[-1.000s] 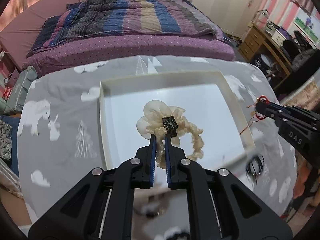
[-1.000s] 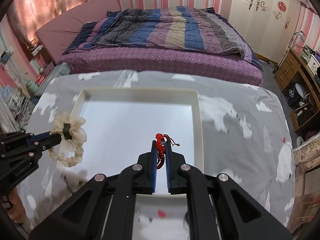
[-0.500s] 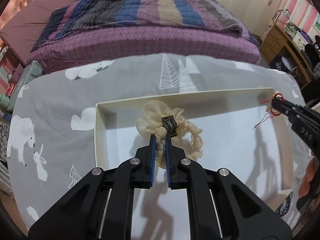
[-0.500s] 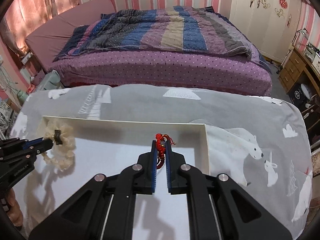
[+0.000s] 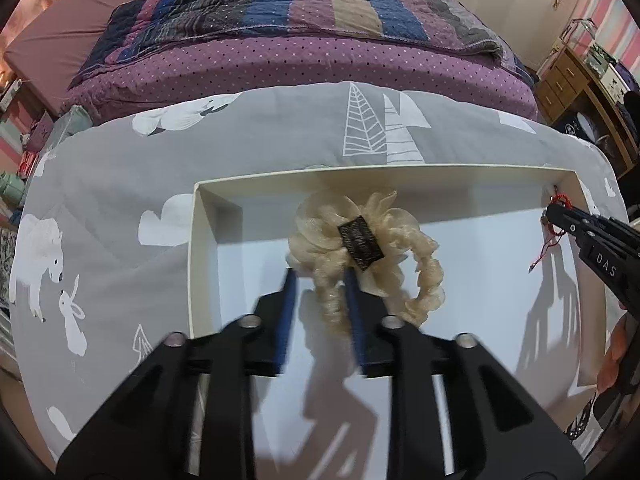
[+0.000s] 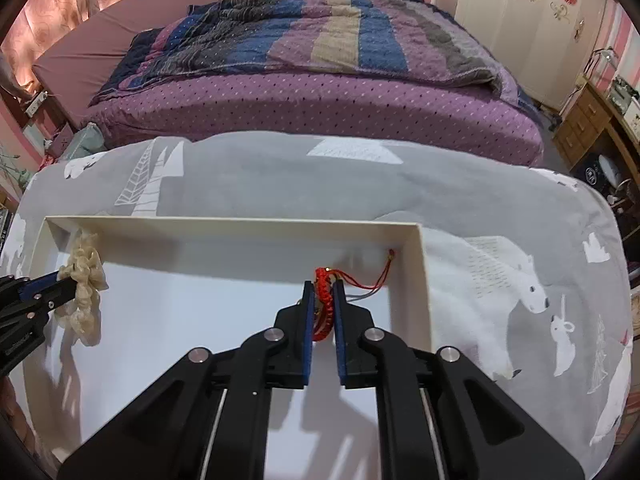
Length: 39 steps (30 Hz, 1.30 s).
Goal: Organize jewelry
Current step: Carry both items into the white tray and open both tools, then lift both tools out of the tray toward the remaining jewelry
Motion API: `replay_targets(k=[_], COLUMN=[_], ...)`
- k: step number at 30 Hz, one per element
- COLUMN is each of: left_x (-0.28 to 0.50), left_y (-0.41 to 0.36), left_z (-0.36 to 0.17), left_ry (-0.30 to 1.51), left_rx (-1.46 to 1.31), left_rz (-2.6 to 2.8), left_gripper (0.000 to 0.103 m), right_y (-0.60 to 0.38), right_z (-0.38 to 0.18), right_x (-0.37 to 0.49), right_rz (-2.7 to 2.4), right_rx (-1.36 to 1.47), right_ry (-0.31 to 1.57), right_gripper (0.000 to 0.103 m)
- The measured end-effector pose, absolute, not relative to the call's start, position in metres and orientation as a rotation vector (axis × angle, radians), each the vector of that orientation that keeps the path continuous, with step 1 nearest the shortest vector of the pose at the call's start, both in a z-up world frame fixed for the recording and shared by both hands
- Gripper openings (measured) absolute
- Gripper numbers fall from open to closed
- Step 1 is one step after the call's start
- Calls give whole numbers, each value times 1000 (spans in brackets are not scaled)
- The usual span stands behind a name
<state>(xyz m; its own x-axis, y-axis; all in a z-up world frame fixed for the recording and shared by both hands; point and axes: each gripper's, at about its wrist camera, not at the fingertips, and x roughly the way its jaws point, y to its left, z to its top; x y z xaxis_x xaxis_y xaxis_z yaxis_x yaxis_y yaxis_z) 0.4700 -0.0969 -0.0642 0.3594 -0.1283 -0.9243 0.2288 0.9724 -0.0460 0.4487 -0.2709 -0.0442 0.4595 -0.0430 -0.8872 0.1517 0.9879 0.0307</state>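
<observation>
low over a shallow white tray (image 5: 192, 264) on a worktop draped in grey polar-bear cloth (image 5: 112, 184), both tools pointed steeply down. nearest in the left wrist view, left tool (image 5: 318, 274) with jaws just opened and blurred, apart, a cream ruffled scrunchie (image 5: 400, 264) with a dark label lying between and past the blue pads (image 5: 354, 312), right pad against the fabric, left pad clear of it; whether still gripped cannot be told, pads not pressing from both sides. scrunchie inside the tray, toward its far left corner, close to the far wall, bare white floor open on both flanks. nearest in the right wrist view, right tool (image 6: 322, 286) nearly closed on a red braided bracelet (image 6: 325, 300), pads clamped on the braid, loose red cord (image 6: 380, 276) trailing to the tray's far right corner and touching the wall there. wide bare tray floor between the two tools, well apart; right wall of the tray (image 6: 424, 280) just beside the right tool. grey cloth open beyond the tray's far rim. farther off, bed (image 6: 320, 96) with purple dotted sheet and striped quilt (image 6: 320, 40); wooden drawers (image 6: 588, 120) at far right, white wardrobe (image 6: 520, 12) behind.
</observation>
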Motion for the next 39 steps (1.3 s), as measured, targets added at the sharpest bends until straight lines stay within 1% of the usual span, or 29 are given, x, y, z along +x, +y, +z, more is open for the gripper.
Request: replay_targets(k=[2,3,4,5,6,9,11,12,14,20,22,30,34,39], left_x=[466,463,460,457,454,444,438,433,424,396,384,328,299,269], left_y=[-98,-98,-99,-100,-100,-102,-104,-104,-103,-98,-93,-67,-50,-34], left_z=[-60,-57,-53,-50,-46,-32,-22,-15,-3,34,44,74,83,77], left_ry=[1168,1162,1152,1143,1133,1105,1083,1066,1044,992,972,932,917,939], left_rx=[102,105,108,110,111,110,107,106,100,97,101,87,89,113], left_rz=[-227,-226,-228,-228,-228,-242,-251,-256,-266,-290,-283,-289,-269,-261], left_gripper=[49,54,64,69,71,75,84,87,95,99,100,100,100,100], right_y=[-272,-272,-272,-272,-273,-275,-277,-277,-277,-275,-275,-268,-259,-247], right_z=[-45,-44,-42,-37,-34,-23,-10,-4,16,62,75,102,106,109], right_x=[446,445,444,440,437,429,422,419,407,371,353,295,260,220], right_rz=[-107,-106,-103,-107,-113,-100,-99,-103,-107,-131,-142,-131,-130,-128], right_rx=[134,137,140,136,132,158,161,156,140,92,81,132,135,83], right_ry=[1102,1103,1096,1073,1058,1043,1024,1014,981,930,922,950,972,990], right_gripper=[11,21,39,47,53,53,54,55,60,73,80,87,88,88])
